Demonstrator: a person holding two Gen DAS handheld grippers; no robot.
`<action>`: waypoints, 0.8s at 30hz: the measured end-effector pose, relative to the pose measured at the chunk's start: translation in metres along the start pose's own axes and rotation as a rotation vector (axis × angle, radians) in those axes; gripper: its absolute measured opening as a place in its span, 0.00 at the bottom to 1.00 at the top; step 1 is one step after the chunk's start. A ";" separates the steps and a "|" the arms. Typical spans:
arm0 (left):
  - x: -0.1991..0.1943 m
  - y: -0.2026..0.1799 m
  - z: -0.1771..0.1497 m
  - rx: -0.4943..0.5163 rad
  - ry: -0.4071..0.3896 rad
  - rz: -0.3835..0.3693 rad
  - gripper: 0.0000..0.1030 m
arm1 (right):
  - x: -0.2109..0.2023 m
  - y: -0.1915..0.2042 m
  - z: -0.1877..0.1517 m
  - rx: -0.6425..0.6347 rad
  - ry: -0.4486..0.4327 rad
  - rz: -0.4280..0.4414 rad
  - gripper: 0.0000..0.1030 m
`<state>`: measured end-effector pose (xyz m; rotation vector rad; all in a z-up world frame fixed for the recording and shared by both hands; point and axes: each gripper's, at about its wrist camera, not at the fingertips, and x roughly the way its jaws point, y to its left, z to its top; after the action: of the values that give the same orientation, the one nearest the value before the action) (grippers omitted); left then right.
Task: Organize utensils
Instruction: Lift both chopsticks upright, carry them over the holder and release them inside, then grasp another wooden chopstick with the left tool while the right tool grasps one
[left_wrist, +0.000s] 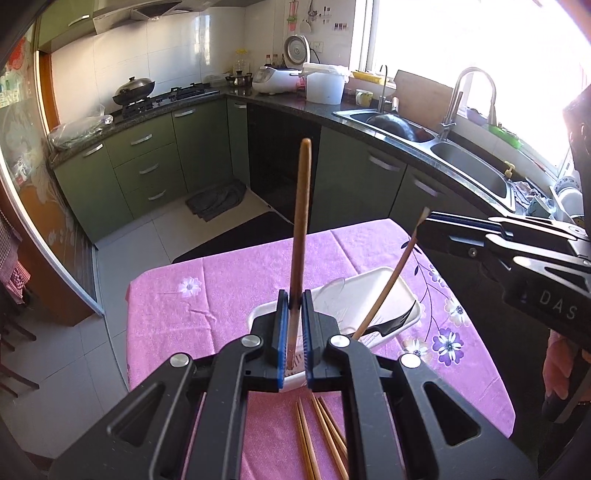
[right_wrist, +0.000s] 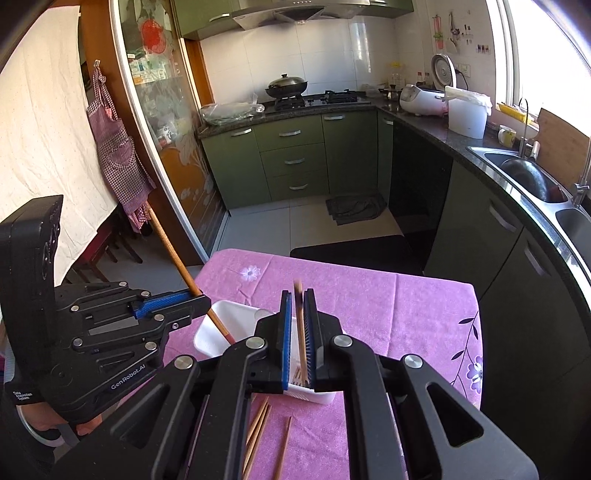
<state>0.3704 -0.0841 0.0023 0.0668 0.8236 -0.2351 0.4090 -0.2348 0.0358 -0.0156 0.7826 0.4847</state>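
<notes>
I read "GenRobot.AI" on my left gripper (right_wrist: 201, 301), which clamps a wooden chopstick (left_wrist: 300, 236) upright above the white tray (left_wrist: 402, 295). My right gripper (right_wrist: 297, 321) pinches another chopstick (right_wrist: 301, 332) there. Loose chopsticks (left_wrist: 325, 432) lie nearer on the pink floral tablecloth (left_wrist: 207, 306).

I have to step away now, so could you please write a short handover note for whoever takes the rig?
Left gripper: shut on a brown wooden utensil handle, upright over the white tray.
Right gripper: shut on a thin wooden fork, prongs down in the tray's near end.
Done: a black utensil already lies in the tray.
Left: lower and release both held pieces, then collect the loose chopsticks from the pink tablecloth in front of the tray.
</notes>
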 end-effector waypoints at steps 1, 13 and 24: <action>-0.002 0.000 -0.001 0.001 -0.003 0.004 0.07 | -0.005 0.002 -0.001 -0.006 -0.005 0.002 0.07; -0.055 -0.001 -0.035 0.005 0.011 0.011 0.19 | -0.094 0.026 -0.065 -0.070 -0.012 0.030 0.13; -0.004 -0.004 -0.139 -0.037 0.297 -0.037 0.19 | -0.014 -0.011 -0.200 -0.042 0.383 -0.036 0.16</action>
<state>0.2667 -0.0669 -0.0890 0.0526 1.1248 -0.2485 0.2709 -0.2884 -0.0994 -0.1656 1.1453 0.4701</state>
